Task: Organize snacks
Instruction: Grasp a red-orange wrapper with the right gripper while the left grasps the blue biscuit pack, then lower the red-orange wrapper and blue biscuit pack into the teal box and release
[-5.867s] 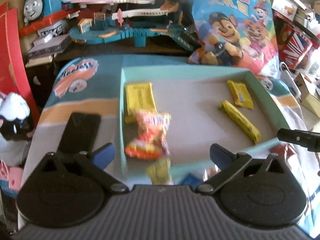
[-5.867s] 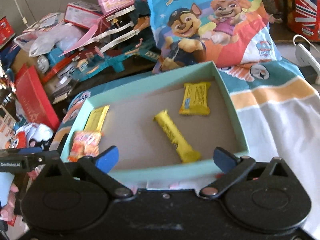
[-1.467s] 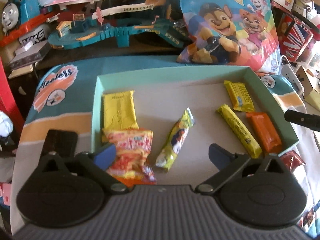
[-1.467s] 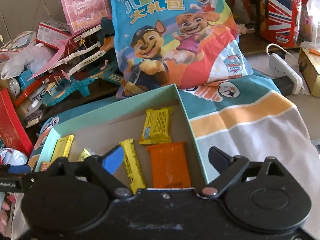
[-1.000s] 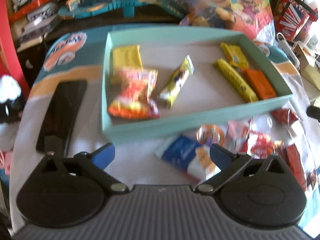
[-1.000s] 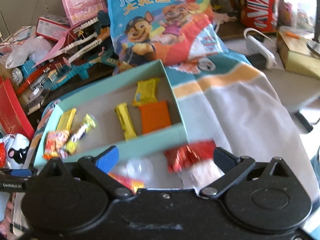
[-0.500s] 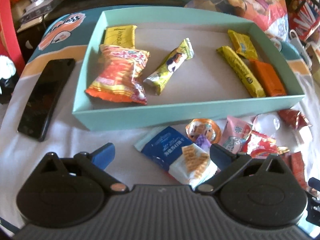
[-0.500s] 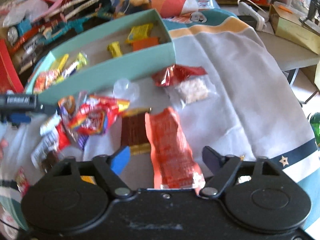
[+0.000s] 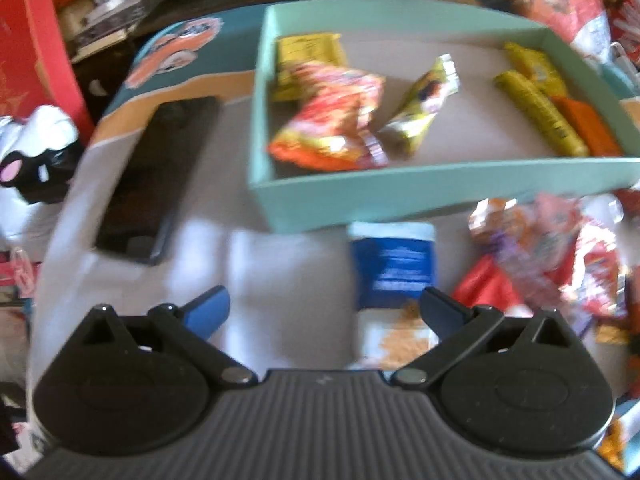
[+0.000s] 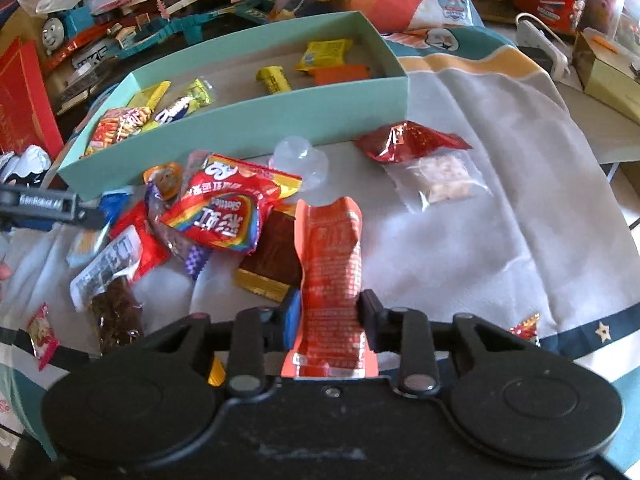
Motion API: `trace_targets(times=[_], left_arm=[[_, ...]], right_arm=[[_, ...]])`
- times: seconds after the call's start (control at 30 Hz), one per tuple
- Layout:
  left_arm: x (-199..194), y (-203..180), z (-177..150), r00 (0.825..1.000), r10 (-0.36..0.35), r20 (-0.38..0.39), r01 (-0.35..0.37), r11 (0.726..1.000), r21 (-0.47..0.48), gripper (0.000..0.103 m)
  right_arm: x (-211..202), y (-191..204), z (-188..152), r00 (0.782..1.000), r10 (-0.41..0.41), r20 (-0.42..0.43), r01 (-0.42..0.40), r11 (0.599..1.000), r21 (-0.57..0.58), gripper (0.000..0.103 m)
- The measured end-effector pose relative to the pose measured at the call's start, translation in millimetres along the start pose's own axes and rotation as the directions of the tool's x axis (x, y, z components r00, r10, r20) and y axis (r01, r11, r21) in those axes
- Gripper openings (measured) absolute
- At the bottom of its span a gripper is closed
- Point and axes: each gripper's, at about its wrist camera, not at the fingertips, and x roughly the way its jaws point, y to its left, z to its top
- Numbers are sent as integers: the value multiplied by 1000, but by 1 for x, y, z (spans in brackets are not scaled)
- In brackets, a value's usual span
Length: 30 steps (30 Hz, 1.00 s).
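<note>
Right wrist view: right gripper (image 10: 328, 312) closing on orange-red packet (image 10: 329, 256); pads at both edges of the wrapper, packet buckled upward between them; lying on grey cloth (image 10: 460, 248) in front of teal box (image 10: 256, 116), well outside it
Left wrist view: left gripper (image 9: 320, 308) wide open, nothing between the jaws; hovering over blue-and-white biscuit packet (image 9: 394, 272), just in front of the box's near wall; view blurred
Risk, grip: hold near one end of a thin, slippery wrapper; likely to slide out or fold further on lifting
Risk, neighbours: brown bar with gold ends (image 10: 272, 260) tucked under the packet's edge; red rainbow bag (image 10: 234, 210) touching it; either could be dragged along
Risk, box: near wall stands between pile and floor of the box; low carry could snag the dangling end
Risk, left side: black phone (image 9: 160, 176) beside the box, near the left gripper's reach; easily nudged
Writing, red rainbow bag: Chinese characters and "Skittles", seen upside down
Writing, left gripper's arm in right view: white lettering, too small to read surely
Writing, orange-red packet: fine print, illegible
</note>
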Motion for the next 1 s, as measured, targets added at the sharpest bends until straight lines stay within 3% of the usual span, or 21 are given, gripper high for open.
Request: trace_targets(times=[0.1, 0.27, 0.3, 0.33, 0.4, 0.43, 0.7, 1.0], left_arm=[[-1, 5, 0, 1000, -14, -4, 14, 1000, -12, 103], [1, -16, -2, 999, -32, -13, 33, 993, 110, 100], [2, -21, -5, 999, -35, -16, 37, 990, 136, 84], [3, -26, -10, 999, -49, -21, 52, 987, 155, 80], [-3, -27, -15, 993, -114, 4, 112, 983, 148, 42], [-6, -29, -15, 994, -104, 16, 100, 982, 159, 37], [-18, -3, -19, 992, -128, 11, 127, 990, 64, 36], [-65, 9, -6, 979, -177, 98, 172, 983, 56, 36]], right_arm=[[-1, -1, 0, 1000, 2, 4, -2, 1000, 9, 31], [3, 1, 2, 1000, -11, 3, 11, 1000, -9, 34], [5, 2, 3, 1000, -17, 5, 17, 1000, -18, 36], [7, 3, 4, 1000, -22, 9, 22, 999, -29, 37], [9, 9, 2, 999, -32, 24, 34, 998, -52, 36], [9, 10, 2, 999, -35, 29, 37, 998, -60, 33], [-6, -10, 8, 1000, 13, 18, -14, 998, 56, 31], [-35, -18, 35, 994, 52, 93, -60, 994, 90, 31]])
